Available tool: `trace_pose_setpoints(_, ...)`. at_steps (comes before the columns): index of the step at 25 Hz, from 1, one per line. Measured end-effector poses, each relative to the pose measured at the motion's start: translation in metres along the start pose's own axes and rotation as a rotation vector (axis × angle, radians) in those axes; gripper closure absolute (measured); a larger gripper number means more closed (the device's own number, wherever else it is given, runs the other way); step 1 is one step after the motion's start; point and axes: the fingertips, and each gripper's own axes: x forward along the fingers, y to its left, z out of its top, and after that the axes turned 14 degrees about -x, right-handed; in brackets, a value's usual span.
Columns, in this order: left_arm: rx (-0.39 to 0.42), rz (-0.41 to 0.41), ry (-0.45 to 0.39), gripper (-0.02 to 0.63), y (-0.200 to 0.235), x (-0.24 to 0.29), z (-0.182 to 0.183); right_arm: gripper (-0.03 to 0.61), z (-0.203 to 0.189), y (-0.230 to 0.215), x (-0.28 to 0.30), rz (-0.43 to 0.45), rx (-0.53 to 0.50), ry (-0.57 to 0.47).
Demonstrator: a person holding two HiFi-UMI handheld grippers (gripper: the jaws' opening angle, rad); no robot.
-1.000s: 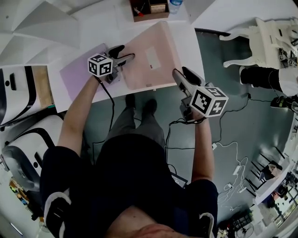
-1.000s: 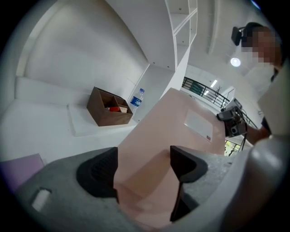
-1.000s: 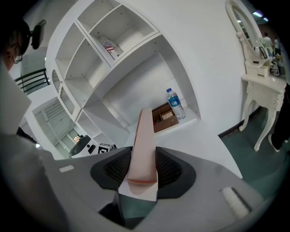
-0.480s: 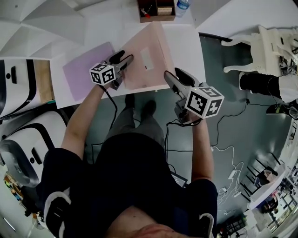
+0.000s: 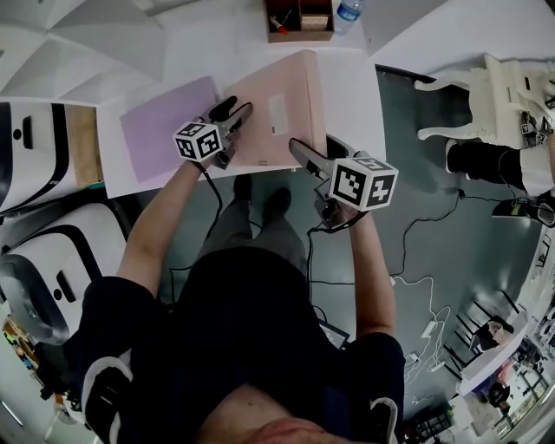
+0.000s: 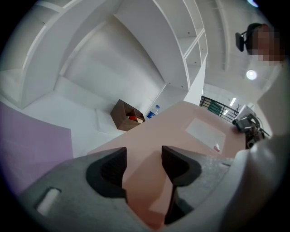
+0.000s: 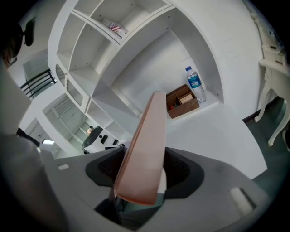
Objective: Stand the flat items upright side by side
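A pink flat item leans steeply on its long edge on the white table, thin top edge to the right. My left gripper sits at its near left corner, and its jaws have just been closing. In the left gripper view the pink item's face fills the gap of the left gripper, pads against it. My right gripper straddles the near top edge. Its jaws have just been opening, and the pink item's edge stands loosely inside the right gripper. A purple flat item lies flat to the left.
A brown wooden box and a water bottle stand at the table's far edge, in front of white shelving. White furniture stands on the floor to the right. Cables run across the floor by my legs.
My right gripper has moved left onto the pink item's near top edge, and its jaws now stand wider. The left gripper has shifted slightly along the near corner. The pink item looks narrower, more upright.
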Motion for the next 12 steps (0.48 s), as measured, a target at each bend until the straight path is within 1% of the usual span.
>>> trace_pose_setpoints(1, 0.001, 0.000, -0.003, 0.367, 0.000, 0.000, 0.000, 0.348, -0.003, -0.002, 0.003, -0.011, -0.011, 0.022)
trace_pose_setpoints(2, 0.001, 0.000, -0.007, 0.375, 0.001, 0.000, 0.001, 0.358, -0.005, -0.004, 0.005, -0.018, -0.015, 0.035)
trace_pose_setpoints(4, 0.010, 0.001, -0.008, 0.376, 0.001, -0.001, 0.002, 0.394, -0.003, -0.006, 0.006, -0.020, -0.001, 0.029)
trace_pose_setpoints(7, 0.067, -0.002, 0.017, 0.374, -0.003, -0.002, 0.003, 0.413, 0.003, -0.006, 0.002, -0.032, 0.008, 0.012)
trace_pose_setpoints(9, 0.106, -0.002, 0.027, 0.371, -0.006, -0.003, 0.007, 0.417, 0.008, -0.003, -0.001, -0.040, -0.012, 0.010)
trace_pose_setpoints(11, 0.129, -0.001, 0.024, 0.346, -0.007, -0.006, 0.012, 0.421, 0.011, 0.000, -0.003, -0.052, -0.039, 0.010)
trace_pose_setpoints(12, 0.136, 0.000, 0.020, 0.344, -0.008, -0.007, 0.014, 0.422, 0.012, 0.001, -0.004, -0.059, -0.052, 0.010)
